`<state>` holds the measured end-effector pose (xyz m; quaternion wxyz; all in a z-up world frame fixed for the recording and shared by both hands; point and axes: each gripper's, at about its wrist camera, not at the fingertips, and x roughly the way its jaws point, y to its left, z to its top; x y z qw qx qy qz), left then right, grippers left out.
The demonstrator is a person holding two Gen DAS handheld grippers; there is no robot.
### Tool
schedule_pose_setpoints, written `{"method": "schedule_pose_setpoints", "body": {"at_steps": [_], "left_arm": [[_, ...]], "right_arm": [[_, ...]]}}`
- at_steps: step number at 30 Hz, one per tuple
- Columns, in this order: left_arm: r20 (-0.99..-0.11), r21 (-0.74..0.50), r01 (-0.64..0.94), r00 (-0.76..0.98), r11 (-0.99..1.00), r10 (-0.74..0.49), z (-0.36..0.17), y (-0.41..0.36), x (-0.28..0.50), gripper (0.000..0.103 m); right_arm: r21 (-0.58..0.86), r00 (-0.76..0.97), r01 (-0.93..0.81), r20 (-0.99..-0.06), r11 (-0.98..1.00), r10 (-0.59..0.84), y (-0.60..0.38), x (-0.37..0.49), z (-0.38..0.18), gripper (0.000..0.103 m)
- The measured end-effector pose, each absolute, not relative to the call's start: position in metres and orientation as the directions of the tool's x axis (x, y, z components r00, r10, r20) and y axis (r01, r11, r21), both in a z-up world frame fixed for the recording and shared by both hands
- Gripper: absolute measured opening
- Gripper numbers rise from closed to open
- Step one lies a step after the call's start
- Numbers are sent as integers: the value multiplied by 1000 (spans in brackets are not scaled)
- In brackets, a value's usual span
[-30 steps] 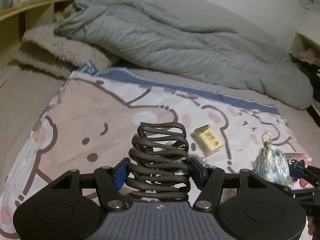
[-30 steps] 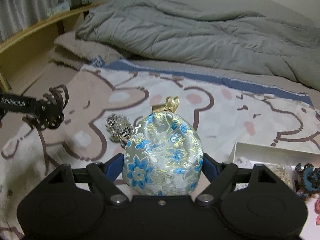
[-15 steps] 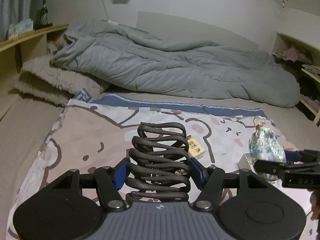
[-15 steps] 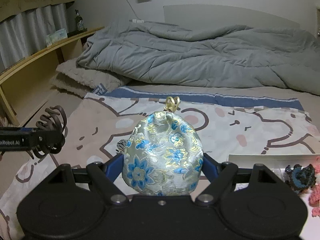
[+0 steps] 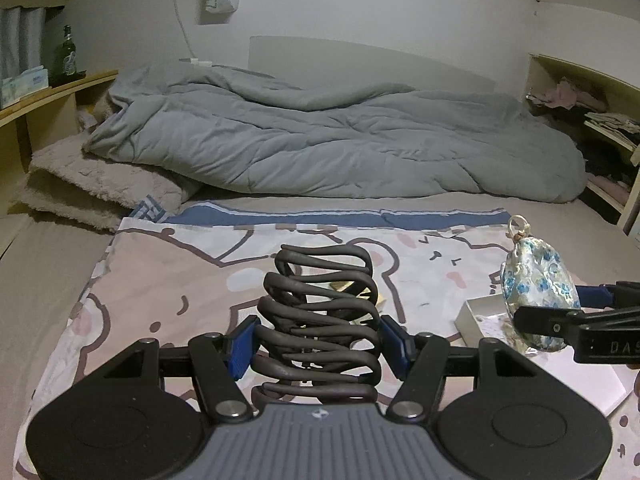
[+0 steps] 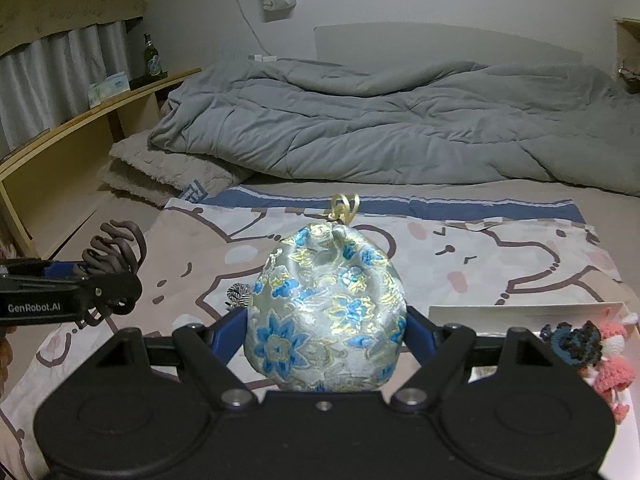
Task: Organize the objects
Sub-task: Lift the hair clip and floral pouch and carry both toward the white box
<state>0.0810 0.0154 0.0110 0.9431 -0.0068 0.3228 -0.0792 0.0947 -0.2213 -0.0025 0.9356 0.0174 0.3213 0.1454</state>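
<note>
Both my hands have risen off the bedspread; the white box (image 6: 520,312) lies low and right of my right gripper (image 6: 326,332), which pinches the brocade pouch (image 6: 326,312), nearer than my left gripper (image 5: 320,340), which clamps the dark hair claw (image 5: 320,320).

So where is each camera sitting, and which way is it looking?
Left wrist: sits on the left gripper, looks along its fingers over the bed; the gripper clamps a dark hair claw.
Right wrist: sits on the right gripper, facing the same way; the gripper clamps a flowered pouch.
Shared: both see the grey duvet, the cartoon blanket, the white box, and the other gripper with its load.
</note>
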Motion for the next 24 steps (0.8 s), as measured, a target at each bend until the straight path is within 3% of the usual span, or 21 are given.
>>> {"method": "schedule_pose_setpoints", "body": {"at_steps": [24], "left_arm": [[-610,-161,310,715,937,-341,6,-92,89,64]], "right_arm": [[104,785,-136,-596,985,171,-317,78,1,82]]}}
